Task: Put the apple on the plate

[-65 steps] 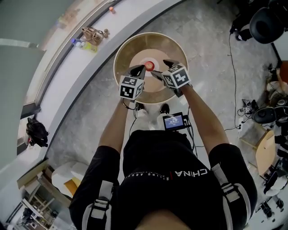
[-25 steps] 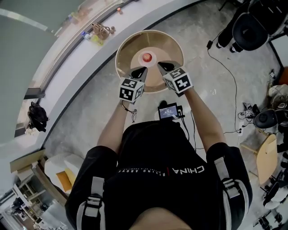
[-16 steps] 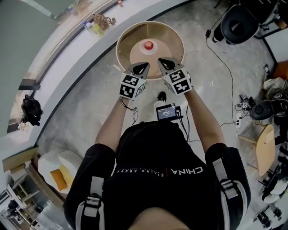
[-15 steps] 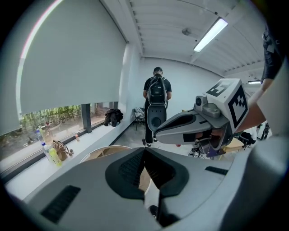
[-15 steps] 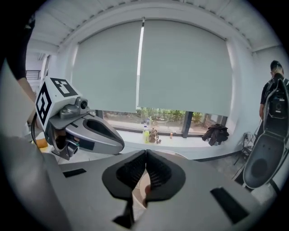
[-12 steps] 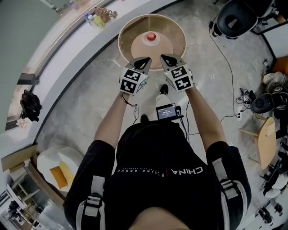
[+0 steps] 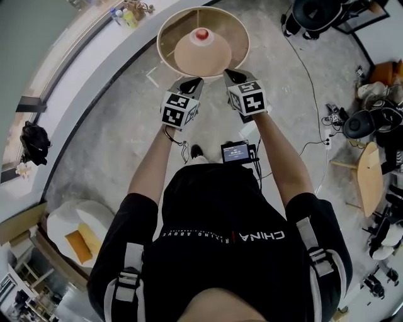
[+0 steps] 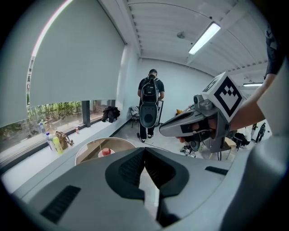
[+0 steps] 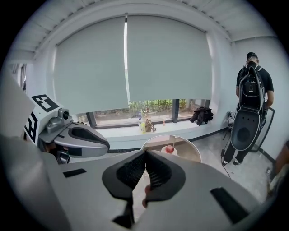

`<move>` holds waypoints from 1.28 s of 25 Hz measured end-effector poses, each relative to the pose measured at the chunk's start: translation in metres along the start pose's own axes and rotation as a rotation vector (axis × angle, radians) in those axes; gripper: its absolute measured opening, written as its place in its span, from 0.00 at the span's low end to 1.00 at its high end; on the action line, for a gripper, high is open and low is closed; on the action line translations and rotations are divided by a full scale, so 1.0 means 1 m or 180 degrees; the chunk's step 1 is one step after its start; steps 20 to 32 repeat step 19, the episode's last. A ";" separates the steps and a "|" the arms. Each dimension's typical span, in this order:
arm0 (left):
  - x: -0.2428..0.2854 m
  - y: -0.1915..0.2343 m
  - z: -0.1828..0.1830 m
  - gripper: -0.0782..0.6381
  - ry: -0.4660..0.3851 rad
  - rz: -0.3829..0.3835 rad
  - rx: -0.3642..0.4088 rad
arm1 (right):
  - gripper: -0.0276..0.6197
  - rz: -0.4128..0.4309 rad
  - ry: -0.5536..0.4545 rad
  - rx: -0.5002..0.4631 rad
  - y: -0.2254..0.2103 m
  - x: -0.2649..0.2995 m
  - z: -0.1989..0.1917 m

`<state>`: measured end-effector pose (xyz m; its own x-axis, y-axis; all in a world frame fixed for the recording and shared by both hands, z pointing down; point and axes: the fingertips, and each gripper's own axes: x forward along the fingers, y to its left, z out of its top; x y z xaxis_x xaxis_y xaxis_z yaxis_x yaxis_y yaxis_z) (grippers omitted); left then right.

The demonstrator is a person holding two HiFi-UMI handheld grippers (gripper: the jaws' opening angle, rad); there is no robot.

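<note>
The apple (image 7: 201,35) sits on the plate (image 9: 164,152). It is red. The plate is small and lies in the middle of the round table (image 7: 167,38). The table has a high rim all the way round.

The person holds both grippers out in front, side by side, over the grey floor (image 7: 119,126). They are on the near side of the table, close to its rim. Both point at the table and tip down a bit. They do not touch the apple or the plate.

The left gripper (image 7: 191,83) is closed tight. Its two jaws press on each other and hold nothing. The right gripper (image 7: 232,75) is closed tight too, and it is also empty.

A small screen (image 7: 238,152) hangs at the person's waist.

Some bottles (image 7: 126,14) stand on the white ledge (image 7: 75,69) by the window, past the table. A dark bundle (image 7: 34,141) lies on the same ledge, further along.

Another person with a backpack (image 8: 150,97) stands further off in the room, well away from the table.
</note>
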<state>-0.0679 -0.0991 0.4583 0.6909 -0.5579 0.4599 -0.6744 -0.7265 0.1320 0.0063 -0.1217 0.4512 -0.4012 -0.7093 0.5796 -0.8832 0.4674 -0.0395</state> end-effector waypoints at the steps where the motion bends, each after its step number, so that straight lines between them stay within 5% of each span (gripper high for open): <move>1: 0.000 -0.003 -0.001 0.13 -0.0002 0.0009 -0.0016 | 0.09 -0.0002 0.0002 0.0015 -0.001 -0.004 -0.003; 19: 0.021 -0.080 0.015 0.13 0.0010 0.0229 -0.0025 | 0.09 0.0142 -0.0028 0.0088 -0.053 -0.068 -0.037; 32: 0.021 -0.080 0.015 0.13 0.0010 0.0229 -0.0025 | 0.09 0.0142 -0.0028 0.0088 -0.053 -0.068 -0.037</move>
